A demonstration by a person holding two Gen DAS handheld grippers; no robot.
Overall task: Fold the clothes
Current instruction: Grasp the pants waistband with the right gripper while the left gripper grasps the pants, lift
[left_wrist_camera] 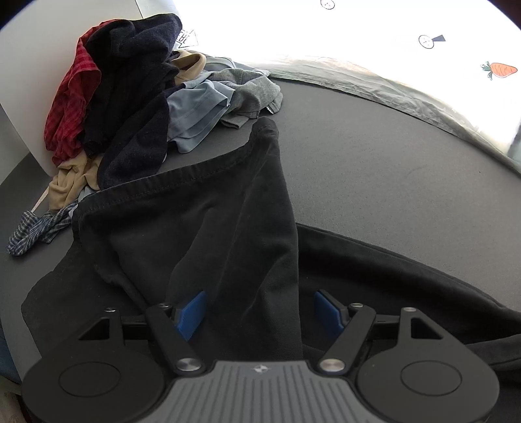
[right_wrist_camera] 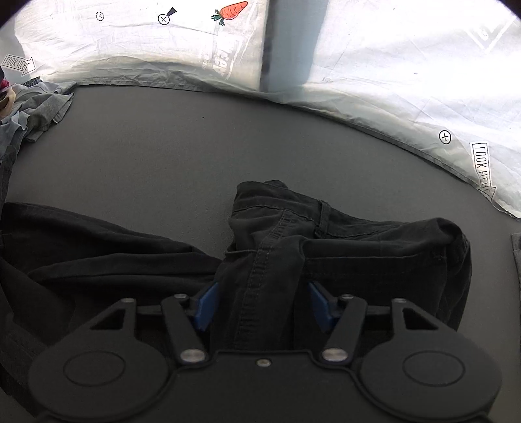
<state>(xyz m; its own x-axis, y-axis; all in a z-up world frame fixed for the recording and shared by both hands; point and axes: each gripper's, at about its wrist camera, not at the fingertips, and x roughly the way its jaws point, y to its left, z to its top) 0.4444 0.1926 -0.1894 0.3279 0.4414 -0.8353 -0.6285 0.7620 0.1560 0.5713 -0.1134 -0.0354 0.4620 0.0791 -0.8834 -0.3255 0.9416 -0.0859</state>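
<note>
Black trousers (left_wrist_camera: 202, 227) lie spread on the grey tabletop (left_wrist_camera: 390, 169), one leg running away from me with its hem at the far end. My left gripper (left_wrist_camera: 259, 309) points down over that leg and is open. Cloth lies between its blue pads (left_wrist_camera: 192, 312), and the right pad stands apart from the fold's edge. In the right wrist view the trousers' waist end (right_wrist_camera: 342, 234) is bunched, with seams and a belt loop showing. My right gripper (right_wrist_camera: 263, 304) is shut on a ridge of this cloth, which fills the gap between its pads (right_wrist_camera: 320, 304).
A pile of unfolded clothes (left_wrist_camera: 130, 97) in red check, navy, tan, light blue and grey sits at the back left against a white wall. A white printed sheet (right_wrist_camera: 407, 81) with a carrot picture (right_wrist_camera: 229, 11) edges the far side. Bare grey tabletop (right_wrist_camera: 162, 146) lies beyond the trousers.
</note>
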